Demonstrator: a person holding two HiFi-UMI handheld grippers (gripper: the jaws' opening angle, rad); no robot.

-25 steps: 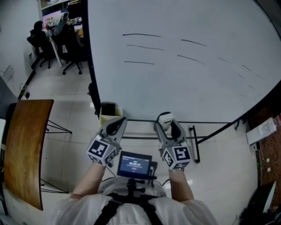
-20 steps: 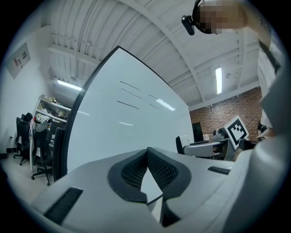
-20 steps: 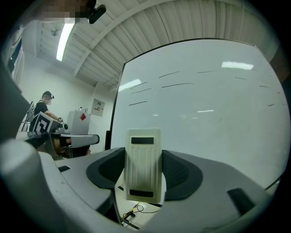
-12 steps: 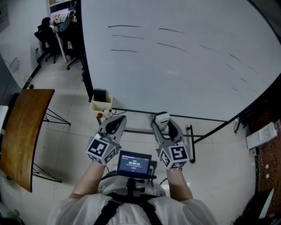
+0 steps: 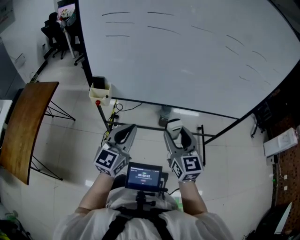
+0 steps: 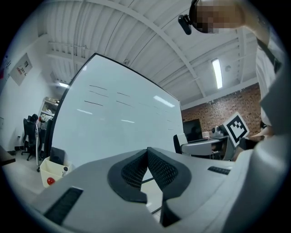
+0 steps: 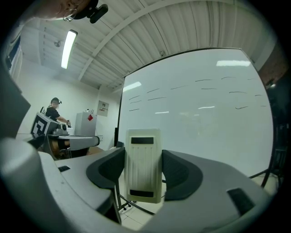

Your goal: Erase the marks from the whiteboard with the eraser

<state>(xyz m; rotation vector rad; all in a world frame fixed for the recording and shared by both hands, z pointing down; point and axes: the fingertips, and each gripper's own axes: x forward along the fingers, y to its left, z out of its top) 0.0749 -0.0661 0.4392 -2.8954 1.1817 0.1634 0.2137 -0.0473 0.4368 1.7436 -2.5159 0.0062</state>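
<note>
You are holding the cream ribbed plastic eraser (image 7: 143,166) ready, nothing wiped yet.
Your right tongs (image 7: 143,154) are clamping it upright by its sides so its face can meet the large white whiteboard (image 5: 187,61), whose thin dark marks (image 5: 117,14) are sitting high, well apart. Your left tongs (image 6: 147,154) are resting together, empty.

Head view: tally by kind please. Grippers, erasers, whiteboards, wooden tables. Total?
Grippers: 2, the left gripper, jaws together and empty, and the right gripper
Erasers: 1, the eraser, held between the right gripper's jaws
Whiteboards: 1, the whiteboard
Wooden tables: 1, the wooden table
Total: 5
</note>
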